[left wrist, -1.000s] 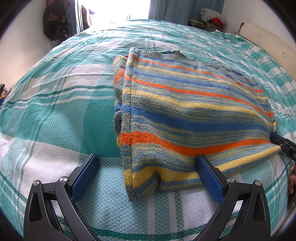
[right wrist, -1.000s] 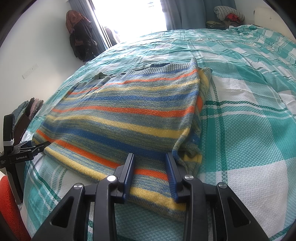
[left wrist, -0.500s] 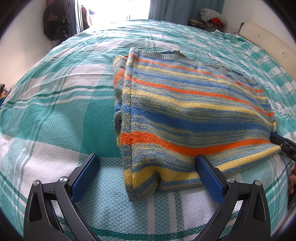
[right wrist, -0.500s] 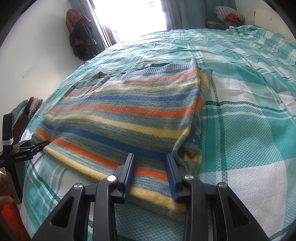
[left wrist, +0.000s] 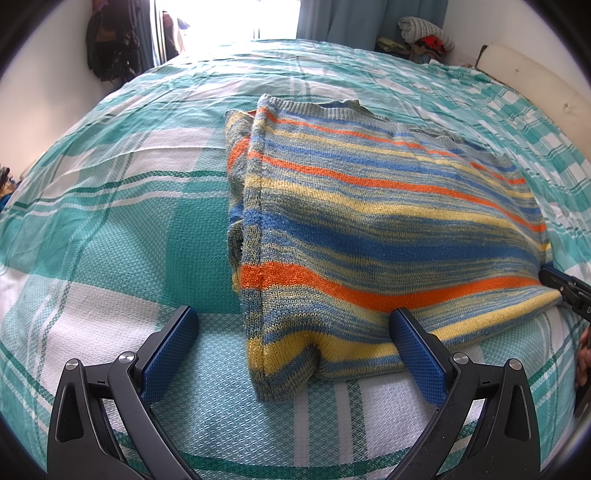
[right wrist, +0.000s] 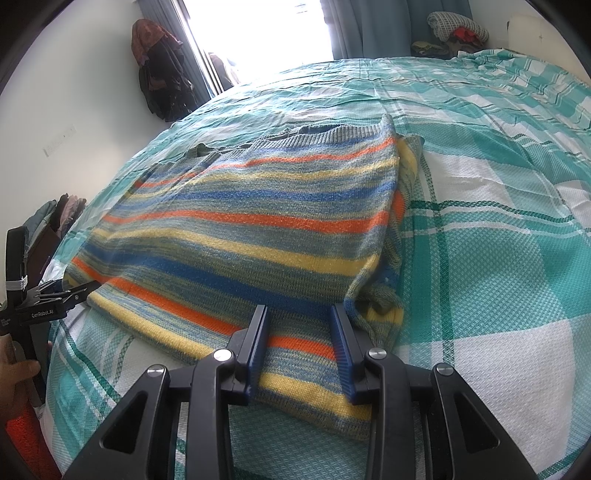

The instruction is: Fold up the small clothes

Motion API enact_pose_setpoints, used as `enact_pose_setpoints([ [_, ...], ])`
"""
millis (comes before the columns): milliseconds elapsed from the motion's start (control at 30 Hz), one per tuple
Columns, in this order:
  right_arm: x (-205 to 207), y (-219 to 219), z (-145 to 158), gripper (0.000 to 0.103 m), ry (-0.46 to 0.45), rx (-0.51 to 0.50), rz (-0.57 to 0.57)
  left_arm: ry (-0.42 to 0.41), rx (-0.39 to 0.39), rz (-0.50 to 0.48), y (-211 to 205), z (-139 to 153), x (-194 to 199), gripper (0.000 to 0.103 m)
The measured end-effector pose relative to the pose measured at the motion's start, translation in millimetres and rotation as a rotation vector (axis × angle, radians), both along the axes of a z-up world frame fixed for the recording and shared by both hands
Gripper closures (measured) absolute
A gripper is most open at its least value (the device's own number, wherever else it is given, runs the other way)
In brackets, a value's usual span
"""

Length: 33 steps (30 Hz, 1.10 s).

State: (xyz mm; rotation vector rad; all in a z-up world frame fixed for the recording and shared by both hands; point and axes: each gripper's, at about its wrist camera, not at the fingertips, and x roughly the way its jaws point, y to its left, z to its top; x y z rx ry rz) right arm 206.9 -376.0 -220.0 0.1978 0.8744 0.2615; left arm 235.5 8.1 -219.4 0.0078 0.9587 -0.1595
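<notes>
Your left gripper (left wrist: 293,338) gapes wide astride the sweater (left wrist: 388,221) hem's corner; your right gripper (right wrist: 299,332), half-open, seemingly rests unclamped atop that hem.

A lived-in bedroom in a home. Under and ahead of the tool spreads a wide bed covered in a teal-and-white checked woven cotton sheet (left wrist: 110,236). Beyond its far edge, straight ahead, bright daylight comes through a window flanked by blue-grey fabric curtains (left wrist: 343,18). Ahead to the left, dark coats and bags (right wrist: 159,77) hang on the white wall; ahead to the right sits a heap of folded textiles (left wrist: 424,35).
</notes>
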Motion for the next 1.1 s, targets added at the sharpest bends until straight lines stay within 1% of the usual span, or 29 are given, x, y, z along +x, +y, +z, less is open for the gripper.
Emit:
enact_pose_setpoints([
  [200, 0, 0, 0, 0.069, 0.000, 0.001, 0.000, -0.001, 0.003, 0.003, 0, 0, 0, 0.000],
  [333, 0, -1, 0, 0.069, 0.007, 0.003, 0.000, 0.040, -0.006, 0.003, 1, 2, 6, 0.001],
  [367, 1, -1, 1, 0.069, 0.014, 0.009, 0.001, 0.049, 0.002, 0.003, 1, 5, 5, 0.001],
  [433, 3, -6, 8, 0.069, 0.051, 0.041, 0.008, 0.070, 0.054, 0.041, -1, 16, -4, 0.003],
  [467, 3, -11, 13, 0.068, 0.072, 0.064, 0.005, 0.069, 0.078, 0.058, -3, 24, -13, 0.003],
  [500, 0, -19, 20, 0.067, 0.084, 0.097, -0.009, 0.055, 0.085, 0.046, -7, 33, -23, 0.003],
  [533, -5, -27, 26, 0.060, 0.081, 0.127, -0.022, 0.024, 0.082, -0.002, -16, 45, -35, 0.003],
  [567, -11, -37, 33, 0.054, 0.070, 0.160, -0.034, -0.015, 0.083, -0.071, -29, 56, -47, 0.003],
  [633, -18, -63, 48, 0.047, 0.055, 0.179, -0.077, -0.087, 0.097, -0.266, -69, 74, -71, 0.003],
  [700, -16, -85, 57, 0.047, 0.072, 0.200, -0.109, -0.106, 0.110, -0.432, -109, 79, -84, 0.003],
  [733, -12, -100, 62, 0.047, 0.091, 0.222, -0.135, -0.115, 0.121, -0.548, -141, 79, -90, 0.003],
  [767, -9, -109, 65, 0.047, 0.098, 0.232, -0.154, -0.123, 0.130, -0.607, -160, 78, -93, 0.003],
  [833, -4, -126, 72, 0.047, 0.104, 0.251, -0.182, -0.146, 0.160, -0.732, -208, 72, -94, 0.009],
  [900, 5, -135, 77, 0.046, 0.124, 0.292, -0.180, -0.126, 0.204, -0.803, -256, 59, -84, 0.019],
  [933, 10, -137, 78, 0.046, 0.133, 0.312, -0.175, -0.112, 0.212, -0.813, -271, 53, -79, 0.019],
  [1000, 24, -139, 76, 0.046, 0.169, 0.371, -0.149, -0.077, 0.231, -0.802, -298, 36, -65, 0.021],
  [1033, 32, -139, 74, 0.045, 0.189, 0.394, -0.134, -0.057, 0.244, -0.784, -308, 26, -56, 0.025],
  [1067, 37, -139, 72, 0.045, 0.203, 0.405, -0.122, -0.035, 0.239, -0.769, -314, 18, -50, 0.036],
  [1100, 45, -137, 70, 0.045, 0.217, 0.408, -0.106, -0.025, 0.210, -0.754, -315, 15, -45, 0.050],
])
